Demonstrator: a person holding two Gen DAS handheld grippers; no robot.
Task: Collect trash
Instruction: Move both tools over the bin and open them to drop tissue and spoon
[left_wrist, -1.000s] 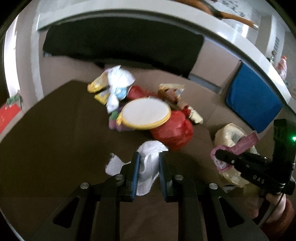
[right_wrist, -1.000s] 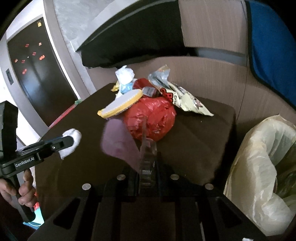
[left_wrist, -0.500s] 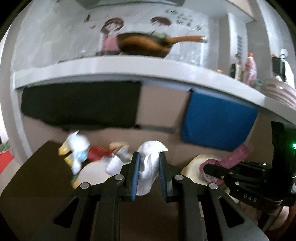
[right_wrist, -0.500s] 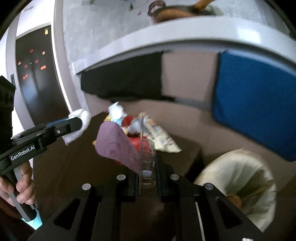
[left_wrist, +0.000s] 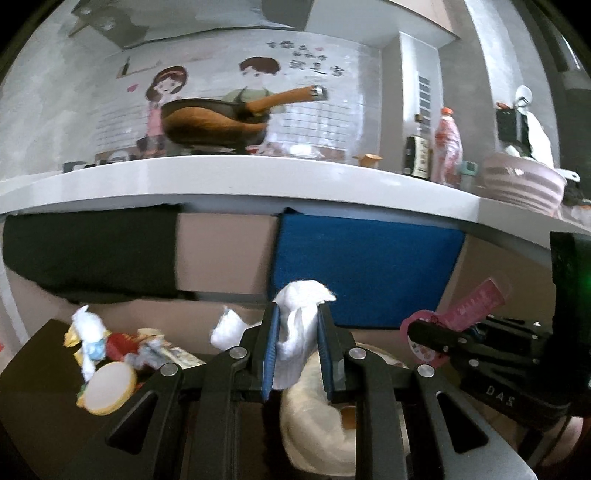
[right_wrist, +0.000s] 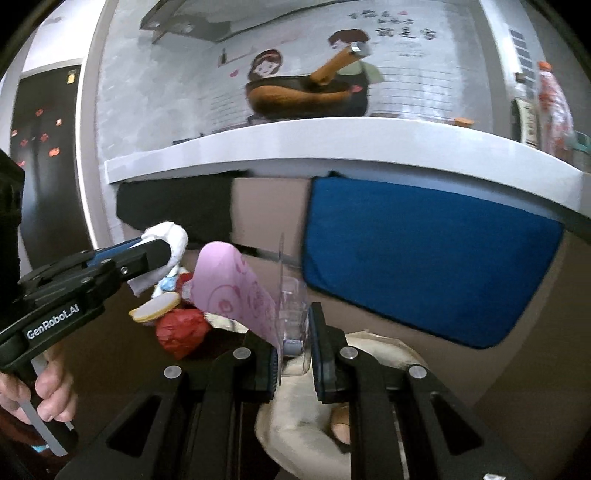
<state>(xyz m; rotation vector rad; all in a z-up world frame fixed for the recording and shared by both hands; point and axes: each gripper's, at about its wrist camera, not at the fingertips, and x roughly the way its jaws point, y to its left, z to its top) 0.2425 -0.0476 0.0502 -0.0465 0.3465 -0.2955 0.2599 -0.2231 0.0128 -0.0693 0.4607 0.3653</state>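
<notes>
My left gripper (left_wrist: 297, 332) is shut on a crumpled white tissue (left_wrist: 295, 325), held in the air in front of the counter. My right gripper (right_wrist: 295, 332) is shut on a clear plastic blister pack with a pink card backing (right_wrist: 236, 291). Below and just beyond both grippers sits the trash bin with its cream bag liner (left_wrist: 314, 424) (right_wrist: 303, 424). Each gripper shows in the other's view: the right gripper (left_wrist: 417, 330) with its pink card, the left gripper (right_wrist: 162, 254) with the tissue. More trash lies on the dark table (left_wrist: 37, 369): a red crumpled bag (right_wrist: 181, 328), a round yellow-rimmed lid (left_wrist: 107, 387), wrappers (left_wrist: 92, 339).
A white counter (left_wrist: 258, 177) runs across above, bearing a pan (left_wrist: 207, 122), bottles (left_wrist: 447, 147) and a striped bowl (left_wrist: 521, 181). A black cloth (left_wrist: 92, 254) and a blue cloth (left_wrist: 365, 269) hang below it. A hand (right_wrist: 40, 398) grips the left tool's handle.
Both grippers have risen from over the table and swung right toward the bin, tilting up so the counter and wall came into view. Each kept its hold on its piece of trash.
</notes>
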